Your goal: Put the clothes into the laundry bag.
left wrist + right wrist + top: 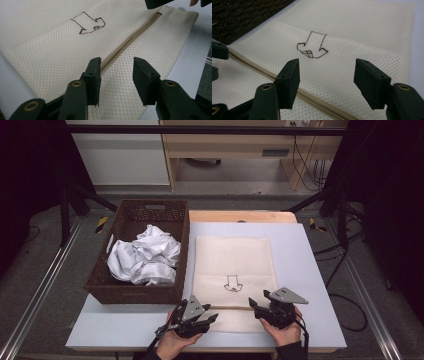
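A cream mesh laundry bag (pixel 233 265) lies flat on the pale table top (pixel 310 270), its zipper (pixel 130 40) running along the end nearest the person and a drawn arrow (pixel 312 45) marked just beyond it. The left gripper (pixel 212 319) hangs over the zipper with its jaws apart and nothing between them; the right gripper (pixel 253 306) is over the same end, jaws wide and empty. Just beside the bag, on its left, stands a dark wicker basket (pixel 127 292) holding a heap of crumpled white cloth (pixel 145 256).
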A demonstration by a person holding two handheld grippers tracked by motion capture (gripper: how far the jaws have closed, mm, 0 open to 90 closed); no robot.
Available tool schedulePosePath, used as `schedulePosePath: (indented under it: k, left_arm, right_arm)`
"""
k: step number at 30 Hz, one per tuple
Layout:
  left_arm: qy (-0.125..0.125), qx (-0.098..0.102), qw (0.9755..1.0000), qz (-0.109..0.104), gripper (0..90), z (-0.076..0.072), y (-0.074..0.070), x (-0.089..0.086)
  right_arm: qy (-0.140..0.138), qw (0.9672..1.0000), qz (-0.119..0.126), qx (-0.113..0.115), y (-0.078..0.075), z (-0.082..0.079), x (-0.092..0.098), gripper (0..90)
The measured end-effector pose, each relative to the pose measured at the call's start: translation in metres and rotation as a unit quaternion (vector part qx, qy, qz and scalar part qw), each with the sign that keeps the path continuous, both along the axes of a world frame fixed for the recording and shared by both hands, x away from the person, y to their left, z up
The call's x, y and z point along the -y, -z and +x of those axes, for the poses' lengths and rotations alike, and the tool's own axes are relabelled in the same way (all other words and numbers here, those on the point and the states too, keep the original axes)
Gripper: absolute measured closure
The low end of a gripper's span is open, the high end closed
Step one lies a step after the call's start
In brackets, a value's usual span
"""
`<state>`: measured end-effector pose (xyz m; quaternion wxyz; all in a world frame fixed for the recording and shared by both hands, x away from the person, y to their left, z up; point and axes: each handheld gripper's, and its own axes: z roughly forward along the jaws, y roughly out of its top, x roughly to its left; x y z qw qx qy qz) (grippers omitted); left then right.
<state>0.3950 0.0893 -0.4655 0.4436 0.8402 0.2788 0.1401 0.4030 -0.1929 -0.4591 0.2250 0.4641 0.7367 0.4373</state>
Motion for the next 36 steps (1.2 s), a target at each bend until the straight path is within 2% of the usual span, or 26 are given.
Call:
schedulePosePath:
  k: [7, 14, 18, 23, 26, 36]
  left_arm:
    - [0.003, -0.002, 0.9999, 0.010, 76.5, 0.004, 0.000, 0.005]
    - [0.018, -0.019, 0.9995, 0.018, 89.1, 0.007, 0.010, 0.012]
    - [0.022, -0.022, 0.9994, 0.017, 89.7, 0.007, 0.013, 0.016]
    - [0.026, -0.024, 0.9989, 0.030, 89.8, 0.007, 0.020, 0.019]
    - [0.026, -0.027, 0.9989, 0.030, 89.8, 0.008, 0.022, 0.019]
    - [0.025, -0.015, 0.9989, 0.038, 89.4, 0.005, 0.023, 0.021]
  right_arm:
    - [-0.013, 0.9999, -0.002, 0.001, -0.005, 0.001, -0.010, 39.7]
    - [-0.025, 0.9996, -0.009, -0.003, -0.009, 0.012, -0.025, 42.7]
    - [-0.039, 0.9990, -0.012, -0.016, -0.002, 0.014, -0.034, 46.3]
    - [-0.061, 0.9973, -0.022, -0.036, 0.006, 0.012, -0.041, 50.8]
    - [-0.070, 0.9963, -0.027, -0.041, 0.009, 0.010, -0.046, 52.1]
    - [-0.071, 0.9938, -0.064, -0.057, 0.021, 0.011, -0.054, 56.5]
